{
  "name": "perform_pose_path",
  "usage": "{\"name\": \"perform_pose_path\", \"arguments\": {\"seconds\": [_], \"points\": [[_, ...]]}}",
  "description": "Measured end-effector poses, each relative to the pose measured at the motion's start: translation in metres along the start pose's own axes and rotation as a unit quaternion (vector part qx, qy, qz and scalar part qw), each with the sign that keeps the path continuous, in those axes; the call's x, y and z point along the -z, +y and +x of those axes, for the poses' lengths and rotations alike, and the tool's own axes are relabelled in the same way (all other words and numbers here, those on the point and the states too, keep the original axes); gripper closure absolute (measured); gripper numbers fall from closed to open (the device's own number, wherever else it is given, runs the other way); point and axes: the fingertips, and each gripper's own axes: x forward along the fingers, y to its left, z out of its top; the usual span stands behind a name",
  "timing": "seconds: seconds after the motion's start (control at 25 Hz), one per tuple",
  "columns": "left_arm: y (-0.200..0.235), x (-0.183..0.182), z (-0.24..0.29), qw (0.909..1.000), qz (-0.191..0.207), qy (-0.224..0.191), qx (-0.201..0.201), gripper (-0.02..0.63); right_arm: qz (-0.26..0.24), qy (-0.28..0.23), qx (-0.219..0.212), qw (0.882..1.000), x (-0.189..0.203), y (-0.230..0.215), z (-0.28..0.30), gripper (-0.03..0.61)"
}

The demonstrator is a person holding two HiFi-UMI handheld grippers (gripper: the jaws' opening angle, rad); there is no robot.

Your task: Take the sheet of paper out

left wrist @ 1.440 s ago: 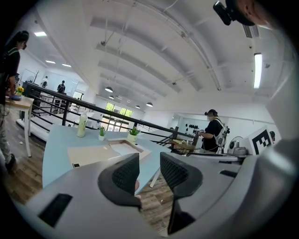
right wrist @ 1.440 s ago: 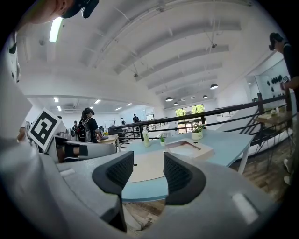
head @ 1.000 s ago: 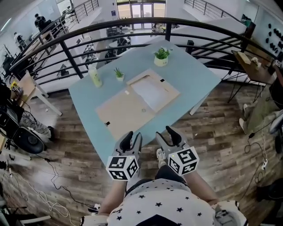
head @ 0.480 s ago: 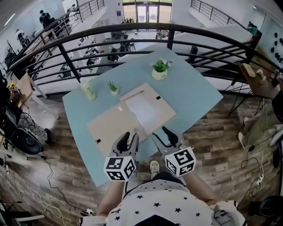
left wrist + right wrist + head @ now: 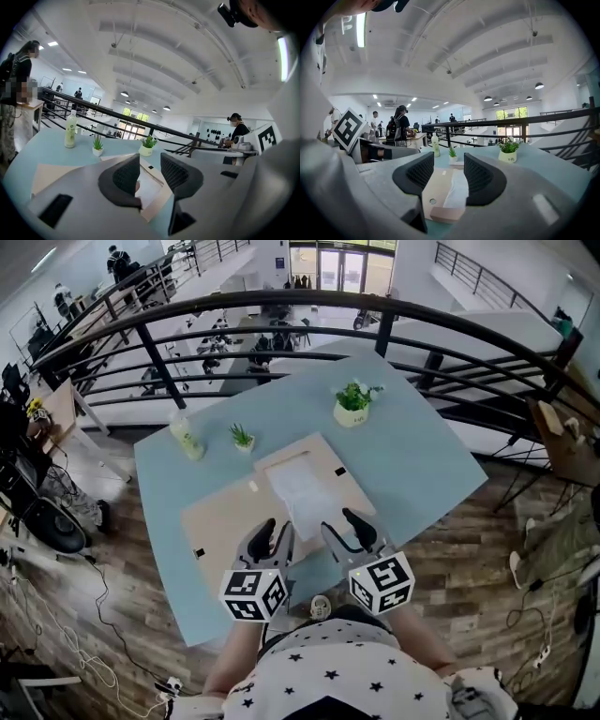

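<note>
Light-blue rectangular desk point(image 5: 412, 456) carries an open tan cardboard folder point(image 5: 220, 521), laid flat, likely so its contents can be reached. A white sheet of paper point(image 5: 298, 488) lies exposed on the folder's right half. The left hand-held gripper point(image 5: 275, 531) and right hand-held gripper point(image 5: 343, 524) hover over the folder's near edge, jaws part-way apart with nothing between them, probably staged for a reach. Beyond the folder stand a green plant in a white pot point(image 5: 352, 405), a pale-green plastic bottle point(image 5: 187, 440) and a small potted succulent point(image 5: 242, 438). The grippers cover the folder's near edge and the sheet's lower end, so whether the sheet is tucked in or loose can't be told.
</note>
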Motion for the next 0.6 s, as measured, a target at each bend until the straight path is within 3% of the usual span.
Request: {"name": "perform_pose_path", "arguments": {"seconds": [0.6], "points": [[0.035,0.018,0.068,0.9976,-0.024,0.022,-0.061,0.482,-0.005,0.031,-0.047,0.998,0.015,-0.051,0.045,0.394]]}}
